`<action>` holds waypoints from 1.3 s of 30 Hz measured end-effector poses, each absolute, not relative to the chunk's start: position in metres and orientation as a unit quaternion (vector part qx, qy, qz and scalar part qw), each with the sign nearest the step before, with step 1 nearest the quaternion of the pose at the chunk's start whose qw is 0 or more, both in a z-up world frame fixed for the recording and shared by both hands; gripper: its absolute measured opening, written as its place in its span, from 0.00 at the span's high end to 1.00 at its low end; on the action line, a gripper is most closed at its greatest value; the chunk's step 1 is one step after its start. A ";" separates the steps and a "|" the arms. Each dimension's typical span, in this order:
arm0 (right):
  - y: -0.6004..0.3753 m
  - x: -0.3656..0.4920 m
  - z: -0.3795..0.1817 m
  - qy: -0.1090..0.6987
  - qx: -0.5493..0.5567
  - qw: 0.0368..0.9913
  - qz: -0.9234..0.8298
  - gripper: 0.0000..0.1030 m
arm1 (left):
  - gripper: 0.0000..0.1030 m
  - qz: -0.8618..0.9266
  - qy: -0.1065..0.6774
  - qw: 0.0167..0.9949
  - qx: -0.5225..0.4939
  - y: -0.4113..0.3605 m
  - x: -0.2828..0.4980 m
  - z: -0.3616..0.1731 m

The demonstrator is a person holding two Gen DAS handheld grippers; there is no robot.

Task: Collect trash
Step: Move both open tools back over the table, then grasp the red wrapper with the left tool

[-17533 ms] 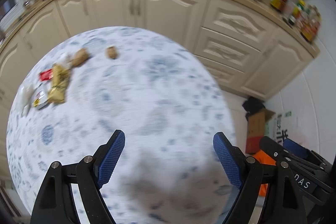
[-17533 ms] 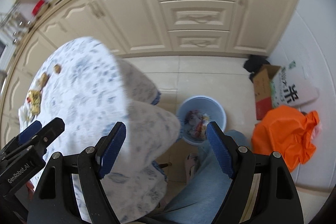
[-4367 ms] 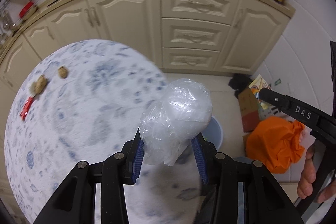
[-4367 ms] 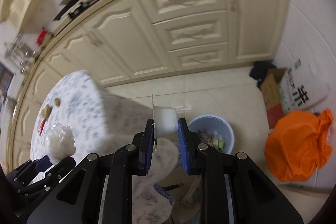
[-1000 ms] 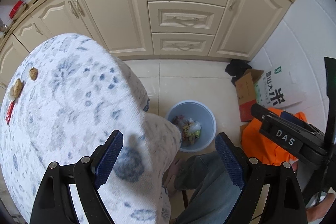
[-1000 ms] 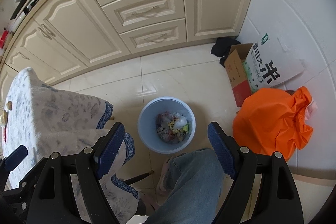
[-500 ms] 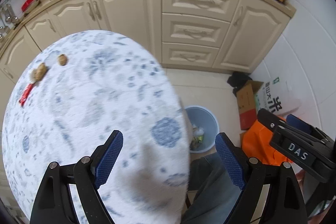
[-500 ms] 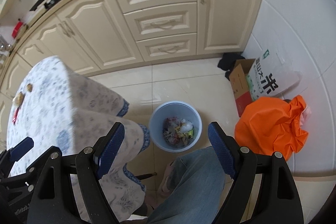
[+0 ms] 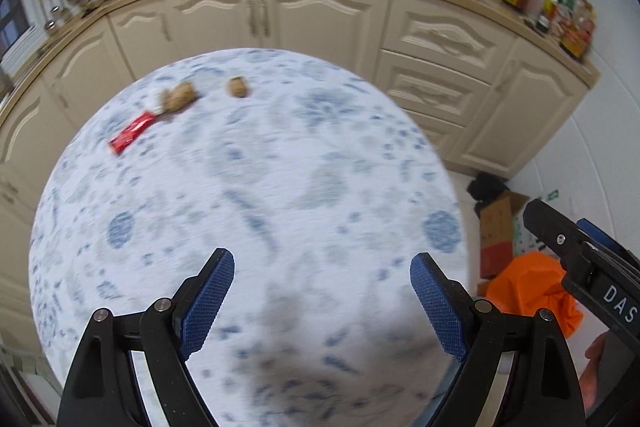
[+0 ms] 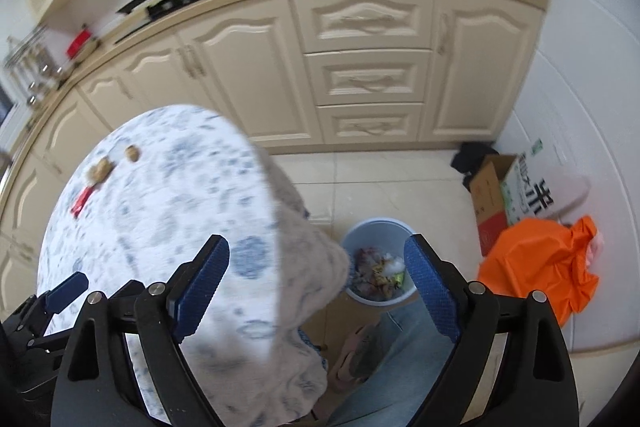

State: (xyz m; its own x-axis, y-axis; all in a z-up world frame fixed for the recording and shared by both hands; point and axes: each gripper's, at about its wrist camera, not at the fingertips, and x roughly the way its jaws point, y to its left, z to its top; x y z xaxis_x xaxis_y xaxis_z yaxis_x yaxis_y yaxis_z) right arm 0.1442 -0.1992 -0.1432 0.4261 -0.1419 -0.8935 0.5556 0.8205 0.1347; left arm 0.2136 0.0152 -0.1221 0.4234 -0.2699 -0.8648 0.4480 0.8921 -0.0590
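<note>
A round table with a blue-flowered white cloth (image 9: 248, 195) carries a red wrapper (image 9: 131, 132) and two brown crumpled scraps, one large (image 9: 180, 97) and one small (image 9: 239, 87), at its far left. My left gripper (image 9: 322, 301) is open and empty over the table's near side. My right gripper (image 10: 316, 291) is open and empty above the table's right edge. A light blue bin (image 10: 378, 267) with trash in it stands on the floor by the table. The wrapper (image 10: 82, 201) and scraps (image 10: 100, 169) also show in the right wrist view.
Cream kitchen cabinets (image 9: 320, 15) run behind the table. A cardboard box (image 10: 490, 195), a white printed bag (image 10: 538, 187) and an orange bag (image 10: 540, 263) lie on the floor at right. My leg in jeans (image 10: 400, 355) is near the bin.
Both grippers have swung up and left, from over the bin and floor back toward the table. The table top now fills the left wrist view. Both stay open and empty.
</note>
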 end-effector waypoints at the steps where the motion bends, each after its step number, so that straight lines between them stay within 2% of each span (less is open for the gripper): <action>1: -0.190 0.150 -0.143 0.493 0.207 0.820 -0.205 0.10 | 0.16 -0.210 0.493 0.840 0.088 0.020 0.214 -0.121; 13: -0.111 0.210 -0.159 0.523 0.172 0.824 -0.133 0.08 | 0.11 -0.127 0.506 0.852 0.040 0.115 0.248 -0.118; 22: -0.076 0.259 -0.182 0.551 0.158 0.813 -0.105 0.08 | 0.11 -0.094 0.513 0.852 0.033 0.148 0.286 -0.128; 31: -0.060 0.306 -0.201 0.574 0.144 0.800 -0.095 0.08 | 0.11 -0.092 0.526 0.846 0.010 0.170 0.366 -0.144; 39: -0.070 0.352 -0.219 0.597 0.142 0.784 -0.099 0.08 | 0.14 -0.131 0.543 0.829 0.028 0.160 0.451 -0.170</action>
